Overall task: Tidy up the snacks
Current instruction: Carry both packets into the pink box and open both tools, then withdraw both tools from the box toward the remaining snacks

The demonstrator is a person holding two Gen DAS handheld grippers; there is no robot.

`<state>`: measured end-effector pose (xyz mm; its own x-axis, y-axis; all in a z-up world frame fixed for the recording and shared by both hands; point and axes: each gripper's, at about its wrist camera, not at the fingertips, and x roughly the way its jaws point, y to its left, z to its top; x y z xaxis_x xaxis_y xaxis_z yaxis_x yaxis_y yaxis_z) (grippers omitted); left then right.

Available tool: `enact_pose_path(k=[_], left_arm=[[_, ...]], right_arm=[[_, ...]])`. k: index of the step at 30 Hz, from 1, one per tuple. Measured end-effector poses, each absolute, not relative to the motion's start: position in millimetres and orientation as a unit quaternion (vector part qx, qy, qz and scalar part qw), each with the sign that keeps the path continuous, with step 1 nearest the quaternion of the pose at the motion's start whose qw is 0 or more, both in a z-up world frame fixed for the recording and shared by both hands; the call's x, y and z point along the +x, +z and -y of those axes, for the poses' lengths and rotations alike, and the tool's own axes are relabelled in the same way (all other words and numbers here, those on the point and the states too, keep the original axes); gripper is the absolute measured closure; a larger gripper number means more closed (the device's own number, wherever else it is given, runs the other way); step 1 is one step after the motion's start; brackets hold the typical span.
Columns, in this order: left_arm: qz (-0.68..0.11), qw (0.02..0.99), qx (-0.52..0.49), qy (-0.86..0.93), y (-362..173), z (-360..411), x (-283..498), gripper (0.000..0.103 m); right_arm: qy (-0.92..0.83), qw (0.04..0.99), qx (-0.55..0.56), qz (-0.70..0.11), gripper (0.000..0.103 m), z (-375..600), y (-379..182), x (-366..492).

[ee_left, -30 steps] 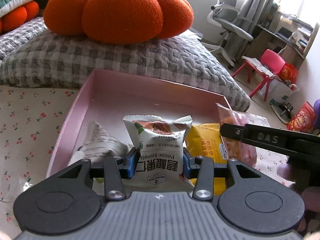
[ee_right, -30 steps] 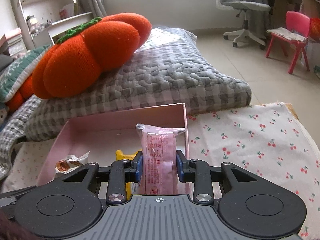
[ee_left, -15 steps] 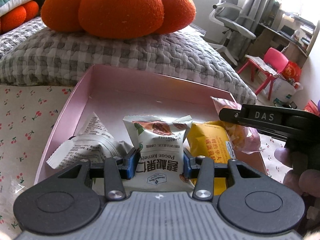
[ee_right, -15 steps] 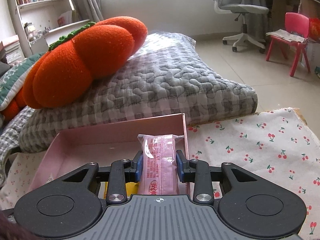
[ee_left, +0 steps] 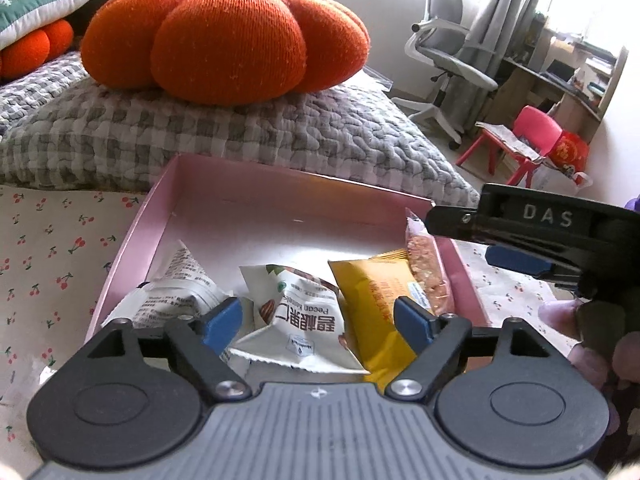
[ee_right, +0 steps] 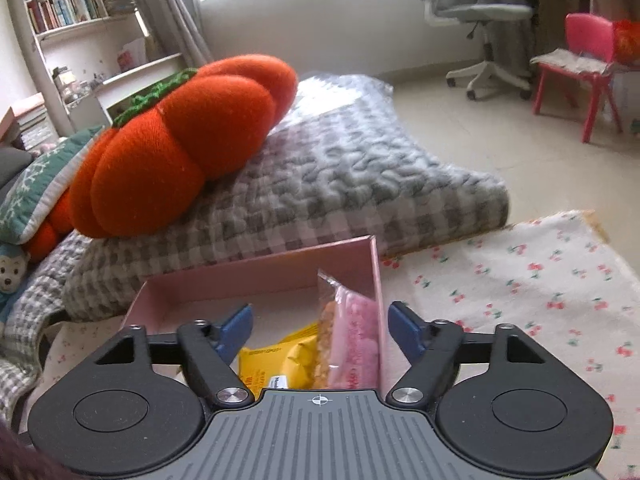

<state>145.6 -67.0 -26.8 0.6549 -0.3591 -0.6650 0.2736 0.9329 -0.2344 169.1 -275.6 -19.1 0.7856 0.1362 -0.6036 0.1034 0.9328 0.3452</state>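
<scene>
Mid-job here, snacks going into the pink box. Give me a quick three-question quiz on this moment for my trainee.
1. True or false: the left gripper is clamped on the pecan kernels packet.
2. Which packet leans against the pink box's right wall? A) yellow packet B) pink packet C) white packet
3. What sits on the grey checked quilt behind the box?

Key:
1. False; its jaws stand open, having just been opening.
2. B, the pink packet.
3. An orange pumpkin cushion.

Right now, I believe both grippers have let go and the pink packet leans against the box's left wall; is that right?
Not quite: the pink packet leans against the right wall of the pink box, as the right wrist view shows. Both the left gripper and right gripper have just opened, pads clear of the snacks.
</scene>
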Motion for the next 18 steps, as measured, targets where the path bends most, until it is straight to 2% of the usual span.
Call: enact_pose_path(k=[8, 10, 12, 18], left_arm=[[-0.377, 0.908, -0.037, -0.181, -9, 64, 126, 0.009], [-0.379, 0.908, -0.033, -0.175, -5, 60, 120, 0.006], [-0.383, 0.907, -0.036, -0.173, -4, 56, 115, 0.004], [-0.395, 0.904, -0.019, -0.165, 0, 46, 101, 0.001]], right_arm=[[-0.005, 0.925, 0.183, -0.334, 0.026, 287, 1, 141], [-0.006, 0.923, 0.181, -0.339, 0.022, 288, 5, 134], [-0.007, 0.922, 0.181, -0.342, 0.019, 288, 9, 125], [-0.004, 0.918, 0.179, -0.355, 0.017, 286, 15, 100]])
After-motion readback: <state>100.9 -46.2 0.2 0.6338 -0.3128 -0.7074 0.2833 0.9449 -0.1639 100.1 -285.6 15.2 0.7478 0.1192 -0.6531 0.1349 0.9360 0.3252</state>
